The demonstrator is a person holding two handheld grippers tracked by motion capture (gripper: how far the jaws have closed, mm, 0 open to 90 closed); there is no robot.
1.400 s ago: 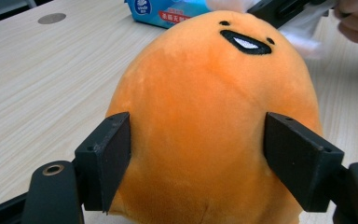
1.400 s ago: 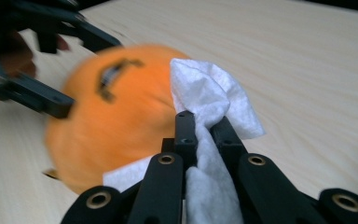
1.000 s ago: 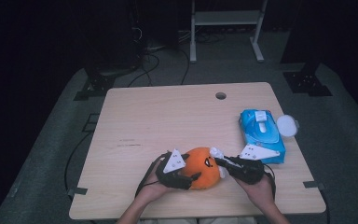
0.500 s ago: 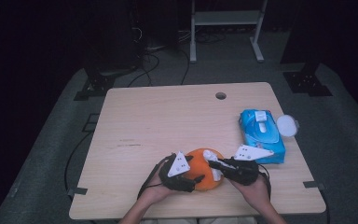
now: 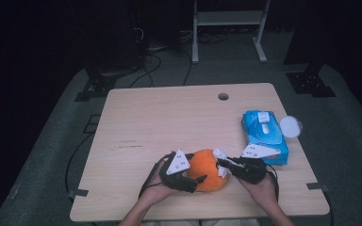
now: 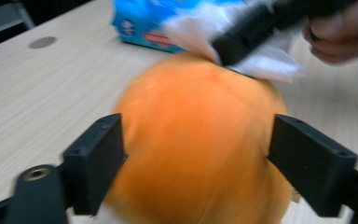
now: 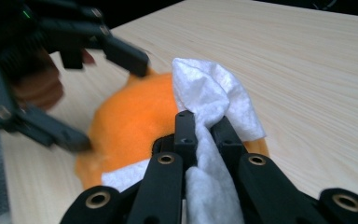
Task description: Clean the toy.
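Round orange plush toy (image 5: 207, 169) sits on the light wooden worktop (image 5: 169, 117) near the front edge, between the 2 hands.

Left tongs (image 5: 191, 181) straddle the toy from its left-front side. In the left gripper view the 2 black jaws flank the plush, 1 on each side. They have just been opening; the left pad looks at or barely on the fabric, the right one stands just off it. I read that as released, not clamped, with the toy between the jaws.

Right tongs (image 5: 222, 163) are closed on a crumpled white wipe (image 7: 214, 98). In the right gripper view the wipe is pinched between the 2 jaw tips and fans out past them. The wipe lies against the upper right flank of the toy, on the side facing the blue wipe pack (image 5: 264, 134).

Key relation: the toy lies straight ahead of the right tongs and slightly below them, touching the wipe. It is roughly a ball, so it has no useful long axis; approach angle matters little.

Judgement: the job in hand looks like wiping the toy. With the left jaws loose, any sideways push from the wipe will likely shove the plush toward the left hand. The left tongs should close again before the next stroke.

The white round lid (image 5: 290, 126) beside the pack is well apart from the action.
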